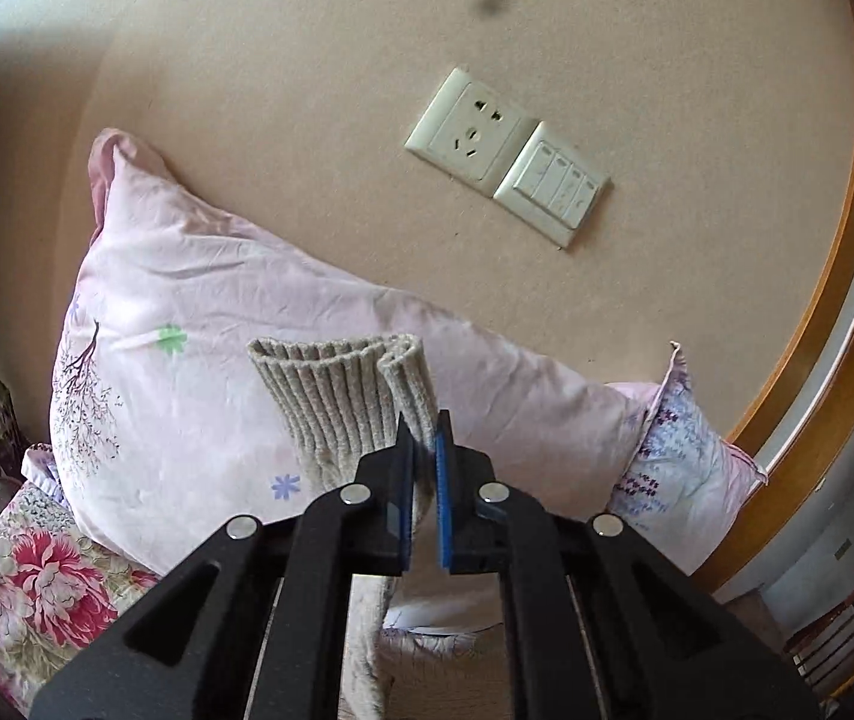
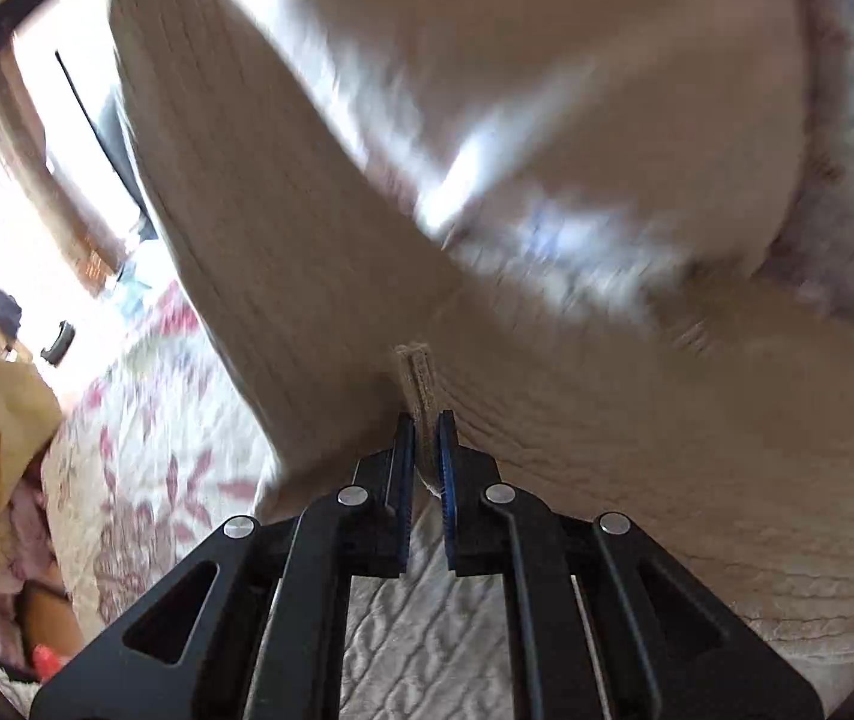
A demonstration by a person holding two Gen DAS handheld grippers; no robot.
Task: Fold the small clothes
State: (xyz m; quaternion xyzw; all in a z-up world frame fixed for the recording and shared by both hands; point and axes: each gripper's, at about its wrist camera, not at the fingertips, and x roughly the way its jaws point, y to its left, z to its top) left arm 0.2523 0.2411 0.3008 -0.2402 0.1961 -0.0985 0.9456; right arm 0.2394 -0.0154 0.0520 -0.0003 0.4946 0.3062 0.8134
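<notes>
Beige ribbed knit garment point(image 1: 342, 402), one piece, hangs pinched by both tongs: left tongs point(image 1: 425, 438) clamp its cuff before two pillows point(image 1: 198, 300), right tongs point(image 2: 425, 444) grip a seam above the floral bed point(image 2: 156, 420).

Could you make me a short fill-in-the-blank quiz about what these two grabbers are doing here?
1. Both grippers are shut on a beige ribbed ____.
2. In the left gripper's view, the garment's cuff sits in front of a pink ____.
3. On the wall is a socket beside a ____.

Missing words: garment; pillow; switch
</notes>
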